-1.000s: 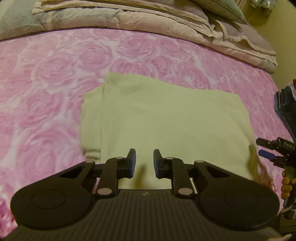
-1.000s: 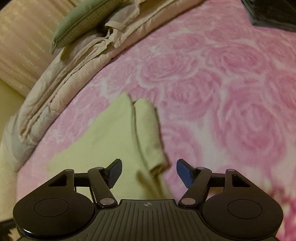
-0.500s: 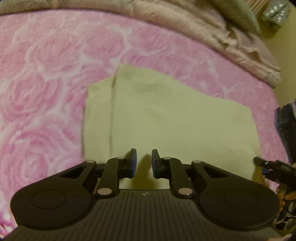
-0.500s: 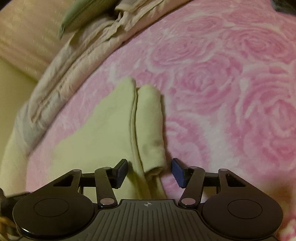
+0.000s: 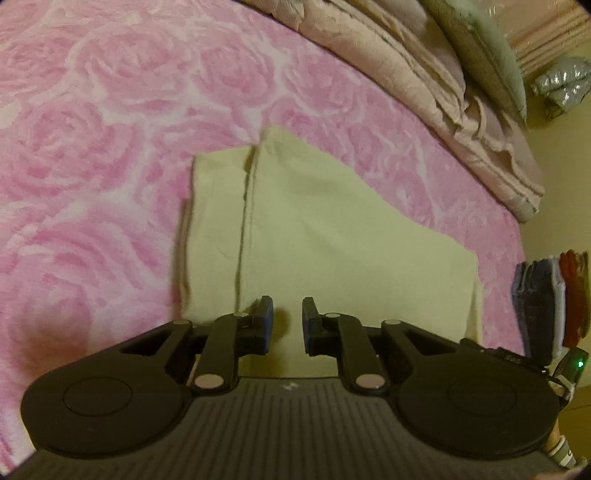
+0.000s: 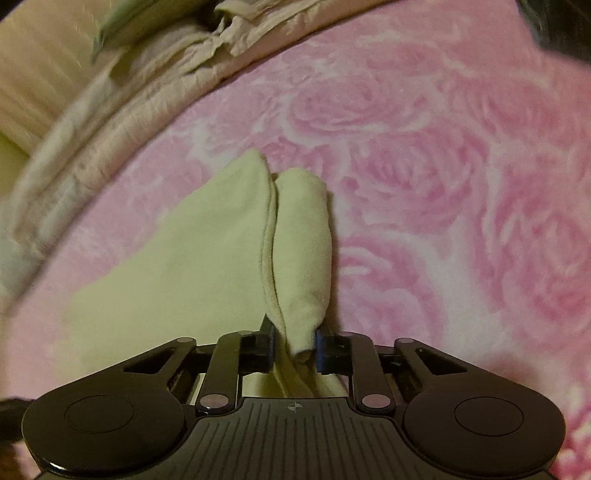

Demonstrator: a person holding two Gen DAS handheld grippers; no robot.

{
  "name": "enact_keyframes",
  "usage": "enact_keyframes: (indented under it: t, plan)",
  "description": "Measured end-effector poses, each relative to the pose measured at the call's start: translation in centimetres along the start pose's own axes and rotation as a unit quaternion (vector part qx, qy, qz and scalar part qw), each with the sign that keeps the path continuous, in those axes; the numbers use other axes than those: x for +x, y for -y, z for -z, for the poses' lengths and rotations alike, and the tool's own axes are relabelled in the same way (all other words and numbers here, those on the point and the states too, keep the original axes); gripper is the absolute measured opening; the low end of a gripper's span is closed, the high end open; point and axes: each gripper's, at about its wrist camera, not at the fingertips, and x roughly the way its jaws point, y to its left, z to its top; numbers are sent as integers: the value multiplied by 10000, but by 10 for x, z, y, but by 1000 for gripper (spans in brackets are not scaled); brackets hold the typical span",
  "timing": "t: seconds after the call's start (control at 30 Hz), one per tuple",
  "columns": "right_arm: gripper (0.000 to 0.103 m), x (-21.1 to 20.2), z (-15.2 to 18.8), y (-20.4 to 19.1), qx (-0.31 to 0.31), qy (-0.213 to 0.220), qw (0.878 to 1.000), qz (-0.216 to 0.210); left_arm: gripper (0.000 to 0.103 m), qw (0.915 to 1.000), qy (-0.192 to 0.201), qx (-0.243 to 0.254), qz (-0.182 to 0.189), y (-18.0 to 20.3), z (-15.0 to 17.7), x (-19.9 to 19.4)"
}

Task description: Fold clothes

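A pale yellow-green garment (image 5: pixel 332 229) lies folded flat on the bed, with a narrower folded strip (image 5: pixel 214 221) along its left side. My left gripper (image 5: pixel 287 325) hovers over the garment's near edge. Its jaws stand a narrow gap apart, and only the cloth below shows through the gap. In the right wrist view the same garment (image 6: pixel 184 266) has its rolled side strip (image 6: pixel 303 240) running straight toward me. My right gripper (image 6: pixel 295 345) has its jaws closing on the near end of that strip, and both pads touch the cloth.
A pink rose-patterned bedspread (image 5: pixel 92 147) covers the bed. A beige folded quilt (image 5: pixel 424 74) and a green pillow (image 5: pixel 480 48) lie along the far edge. A stack of dark clothes (image 5: pixel 539 295) stands at the right. Something dark (image 6: pixel 554 26) sits at the top right of the right wrist view.
The right jaws have come in from wide apart to pinch the rolled strip's end. The left gripper has slid sideways over the garment and rolled, its gap slightly narrower.
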Motion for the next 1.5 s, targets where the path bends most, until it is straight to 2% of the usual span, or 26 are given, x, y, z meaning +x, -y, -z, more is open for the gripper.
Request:
enact_keyframes:
  t: [0.07, 0.1, 0.13, 0.2, 0.27, 0.37, 0.4, 0.43, 0.47, 0.5, 0.53, 0.57, 0.63, 0.7, 0.77, 0.87, 0.9, 0.97, 1.0, 1.03, 1.1, 1.17, 1.27, 1.37, 1.5]
  plan:
    - [16, -7, 3, -35, -587, 145, 9963, 604, 11, 9999, 60, -99, 50, -8, -3, -14]
    - [16, -11, 6, -55, -961, 258, 9907, 926, 11, 9998, 96, -154, 75, -12, -5, -21]
    - [16, -16, 10, -77, -1356, 383, 9825, 1219, 11, 9996, 130, -211, 98, -18, -6, -29]
    - [16, -29, 29, -127, -2293, 717, 9581, 1558, 11, 9992, 193, -328, 143, -31, -8, -43]
    - [16, -37, 49, -177, -3002, 919, 9362, 1583, 11, 9984, 211, -476, 199, -45, -9, -54]
    - [17, -31, 94, -243, -3909, 950, 9010, 1623, 11, 9976, 175, -604, 301, -64, -7, -67]
    - [21, -24, 110, -260, -4176, 918, 8888, 1650, 11, 9975, 129, -613, 317, -69, -7, -69]
    - [33, -12, 127, -273, -4447, 758, 8764, 1688, 11, 9976, 83, -617, 310, -73, -5, -71]
    - [44, 1, 141, -282, -4611, 527, 8701, 1660, 11, 9976, 48, -612, 312, -76, -4, -72]
    - [62, 12, 153, -287, -4642, 294, 8718, 1538, 11, 9977, 13, -607, 314, -78, -3, -73]
    - [71, 17, 159, -288, -4601, 170, 8759, 1442, 11, 9977, -22, -603, 316, -81, -1, -74]
    - [76, 21, 166, -289, -4559, 46, 8798, 1345, 11, 9977, -55, -595, 327, -83, 0, -75]
    - [78, 18, 171, -288, -4491, -24, 8866, 1105, 11, 9975, -105, -560, 417, -84, 3, -76]
    - [78, -1, 159, -280, -4167, -78, 9074, 541, 11, 9971, -181, -527, 523, -79, 6, -74]
    - [78, -24, 138, -267, -3670, 39, 9297, 314, 12, 9960, -213, -528, 693, -69, 7, -69]
    - [77, -48, 89, -212, -2329, 445, 9712, 239, 19, 9935, -254, -501, 989, -45, 7, -55]
    - [77, -56, 72, -193, -1869, 578, 9804, 212, 21, 9929, -258, -458, 1069, -35, 7, -48]
    - [75, -68, 40, -156, -953, 772, 9923, 184, 34, 9908, -329, -374, 1259, -14, 6, -30]
    - [68, -58, 30, -136, -557, 567, 9964, 279, 35, 9895, -383, -336, 1354, -3, 6, -19]
    - [57, -48, 20, -115, -161, 362, 9985, 374, 37, 9884, -437, -314, 1418, 6, 5, -8]
    - [56, -28, 0, -76, 607, -46, 9968, 521, 43, 9867, -536, -265, 1509, 21, 4, 14]
    - [56, -10, -10, -57, 1071, -359, 9931, 329, 45, 9865, -658, -186, 1486, 31, 1, 34]
    - [56, 8, -22, -49, 1398, -659, 9879, 103, 47, 9849, -848, -156, 1499, 39, -2, 58]
    - [56, 13, -18, -48, 1724, -806, 9816, -166, 55, 9819, -1000, -223, 1591, 43, -4, 76]
    - [56, 30, -20, -41, 2266, -1065, 9668, -516, 54, 9759, -1068, -618, 1800, 41, -1, 90]
